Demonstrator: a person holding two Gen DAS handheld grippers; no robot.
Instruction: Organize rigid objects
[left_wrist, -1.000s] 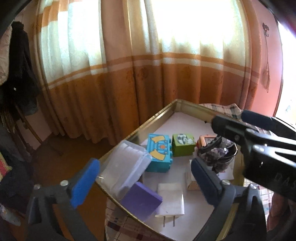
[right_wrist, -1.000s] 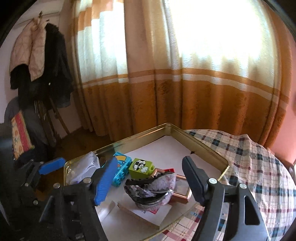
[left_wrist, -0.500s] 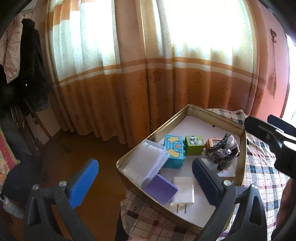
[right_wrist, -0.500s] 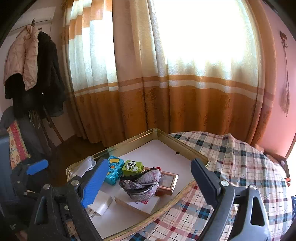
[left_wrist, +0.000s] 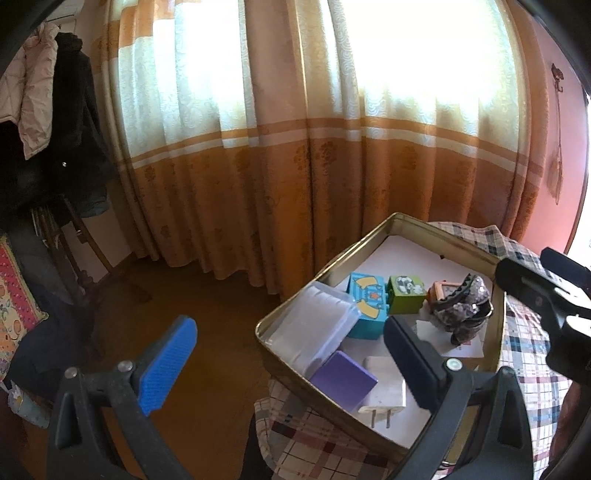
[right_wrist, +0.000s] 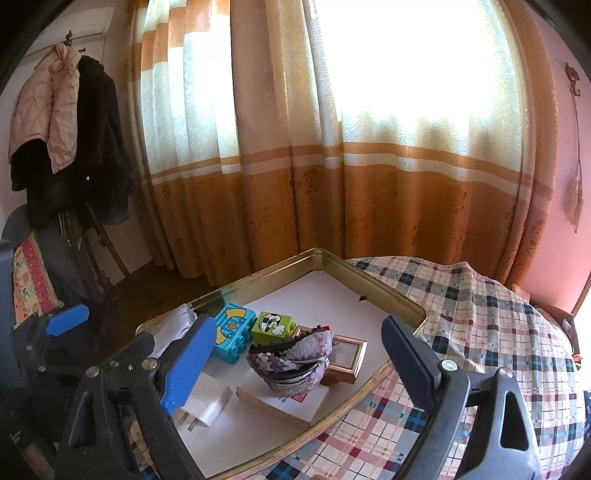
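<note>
— Both claws are wide open and empty: my right gripper (right_wrist: 299, 365) hangs over the tray's (right_wrist: 402, 301) near edge, nothing between its pads, and my left gripper (left_wrist: 288, 365) is off the tray's left corner, partly over bare floor.

— Where are the things you're sorting?

— All inside the tray. The purse (right_wrist: 291, 365) sits on a flat box (right_wrist: 295, 404) near the tray's middle, a frame (right_wrist: 349, 356) just behind it, a blue brick (right_wrist: 231, 332) and a green brick (right_wrist: 275, 323) side by side further in. A clear case (left_wrist: 314, 328), a purple block (left_wrist: 343, 378) and a plug (left_wrist: 384, 395) crowd the tray's left end.

— What worries you?

— Crowding, mostly. If I reach for the frame, a pad could catch the purse and drag it off the box. The clear case leans on the tray wall, so a nudge there might tip it out toward the floor. And the tray rests on soft checked cloth (right_wrist: 480, 325); pressing down hard on one edge could rock it and slide everything.
</note>
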